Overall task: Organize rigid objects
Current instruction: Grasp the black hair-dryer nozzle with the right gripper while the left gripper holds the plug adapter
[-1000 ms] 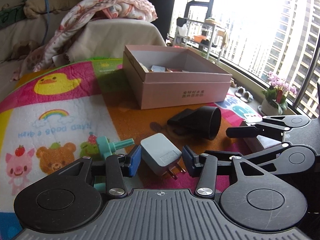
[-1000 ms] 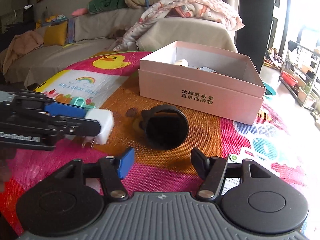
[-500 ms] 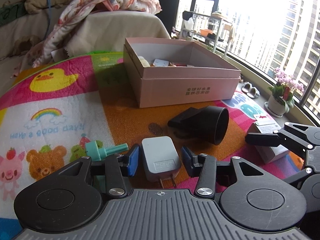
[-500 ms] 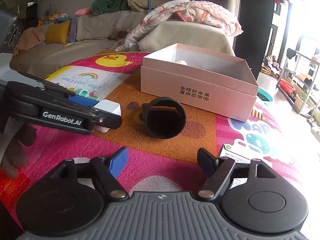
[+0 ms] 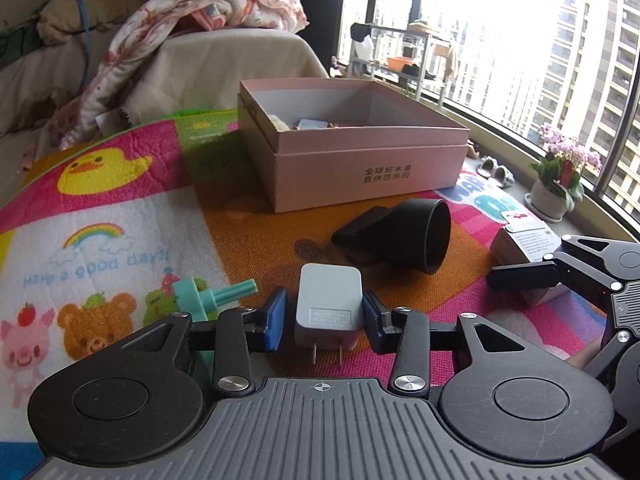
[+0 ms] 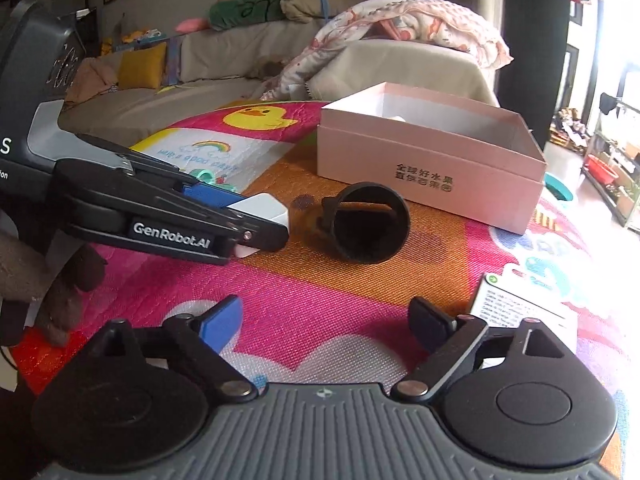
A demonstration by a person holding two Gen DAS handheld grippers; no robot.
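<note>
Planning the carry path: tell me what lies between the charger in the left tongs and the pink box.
Only bare orange mat lies between the white charger and the pink box, in the left wrist view; the black nozzle sits off to the right.

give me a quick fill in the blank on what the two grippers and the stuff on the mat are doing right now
1. The left gripper has its jaws around the white ____, whose two prongs point back at the camera.
2. The right gripper has its jaws ____ with nothing between them.
3. The black nozzle lies on its side on the play mat, in front of the ____ box.
4. The teal plastic peg lies on the mat to the ____ of the left gripper's jaws.

Missing words: charger; open; pink; left
</note>
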